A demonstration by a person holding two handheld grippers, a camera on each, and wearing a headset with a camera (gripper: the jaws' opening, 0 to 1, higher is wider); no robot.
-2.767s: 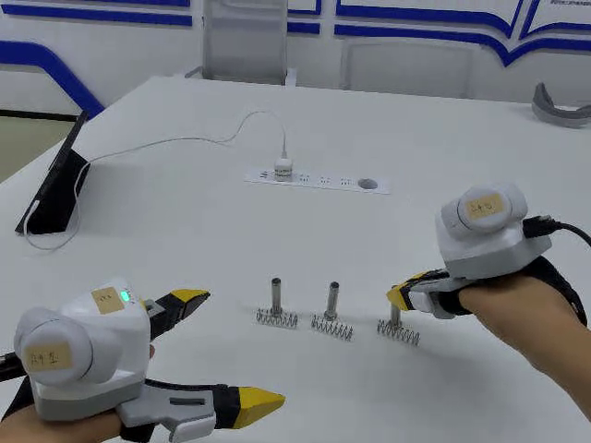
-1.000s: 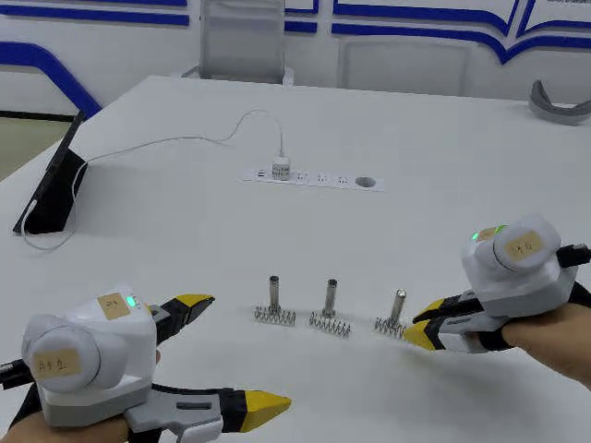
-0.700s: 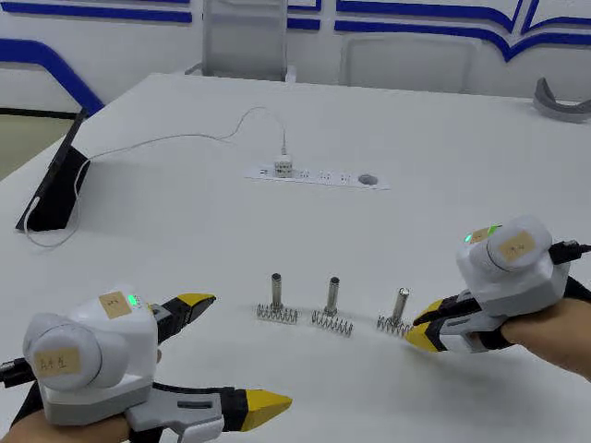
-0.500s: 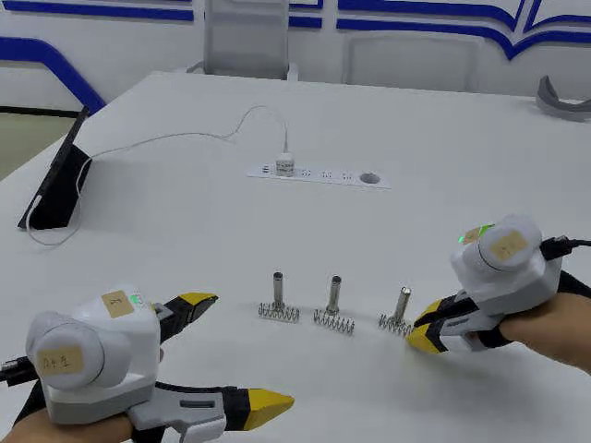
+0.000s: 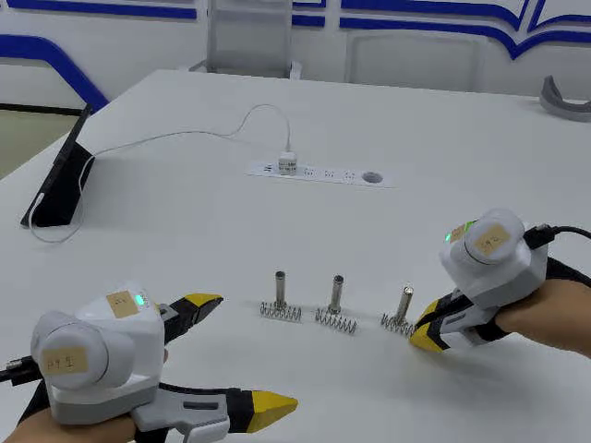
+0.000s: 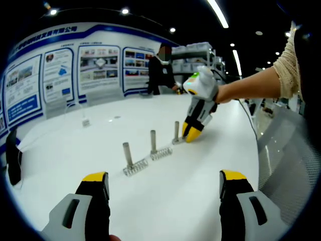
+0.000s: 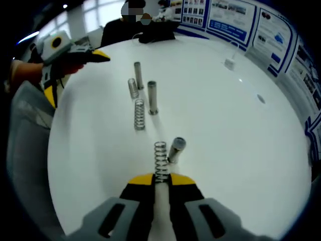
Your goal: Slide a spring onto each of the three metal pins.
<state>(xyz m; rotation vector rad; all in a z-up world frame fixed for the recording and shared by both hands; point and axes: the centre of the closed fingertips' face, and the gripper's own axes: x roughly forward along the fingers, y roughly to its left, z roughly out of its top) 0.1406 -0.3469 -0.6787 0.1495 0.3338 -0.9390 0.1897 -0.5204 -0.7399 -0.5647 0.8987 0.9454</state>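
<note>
- At the far left of the white table [image 5: 185,231], a dark tablet [image 5: 57,175] is seen propped on edge, with a white cable [image 5: 166,140] run from it to a power strip [image 5: 319,173] further back.
- The left gripper [image 5: 238,353] is held low over the near left of the table, its yellow-tipped jaws spread wide with nothing between them, well apart from the pins.
- The left pin [image 5: 280,286] is stood upright, and the left spring [image 5: 280,312] is laid flat on the table at its foot.
- The middle pin [image 5: 337,292] is likewise upright, with the middle spring [image 5: 335,321] laid flat just in front of it.
- The right pin [image 5: 404,302] is seen leaning slightly, and the right spring [image 7: 160,158] is laid just beside it.
- The right gripper [image 7: 156,179] is lowered to the table, its jaws drawn together on the near end of the right spring.
</note>
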